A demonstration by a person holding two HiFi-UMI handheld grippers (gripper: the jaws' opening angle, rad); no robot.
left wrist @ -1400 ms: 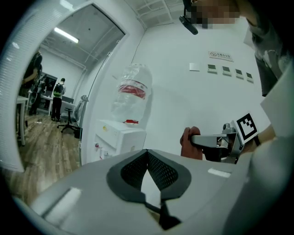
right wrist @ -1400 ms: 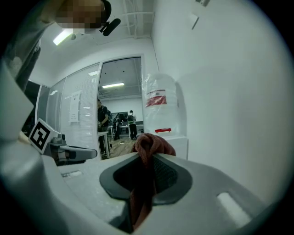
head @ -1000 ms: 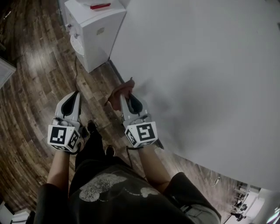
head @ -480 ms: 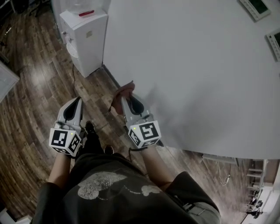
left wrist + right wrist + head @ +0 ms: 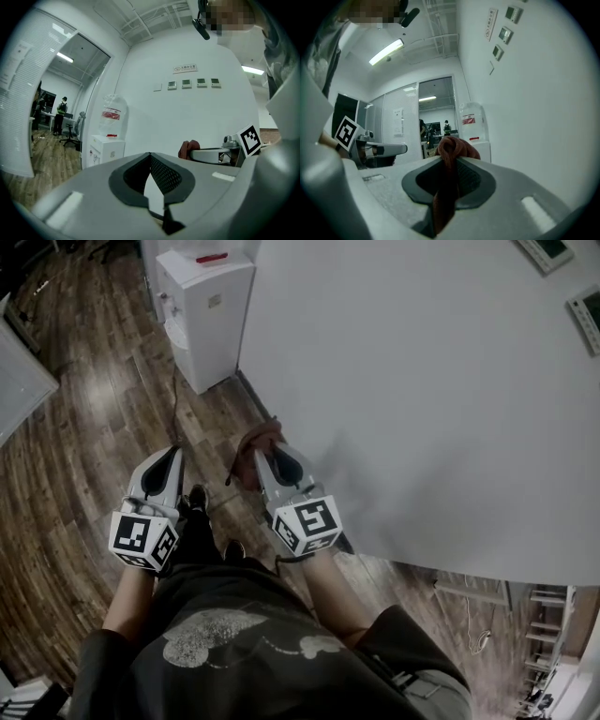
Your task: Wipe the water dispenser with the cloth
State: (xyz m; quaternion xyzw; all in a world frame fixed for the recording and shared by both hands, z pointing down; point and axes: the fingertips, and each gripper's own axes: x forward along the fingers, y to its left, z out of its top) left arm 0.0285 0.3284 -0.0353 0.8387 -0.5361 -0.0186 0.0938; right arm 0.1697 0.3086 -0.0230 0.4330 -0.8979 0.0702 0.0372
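The water dispenser [image 5: 211, 320] stands far ahead, slightly left of my right tool [image 5: 266, 454], clenched on the cloth [image 5: 251, 446]; my left tool [image 5: 167, 459] is clenched empty.

The left forearm [image 5: 128, 601] and right forearm [image 5: 330, 601] are bare and reach forward and down, side by side. The left gripper [image 5: 171, 456] has its fingers [image 5: 165, 176] closed tip to tip, with nothing between them. The right gripper [image 5: 267, 450], just beside it and angled slightly toward it, clamps a cloth [image 5: 451, 149] that bunches above the fingertips.
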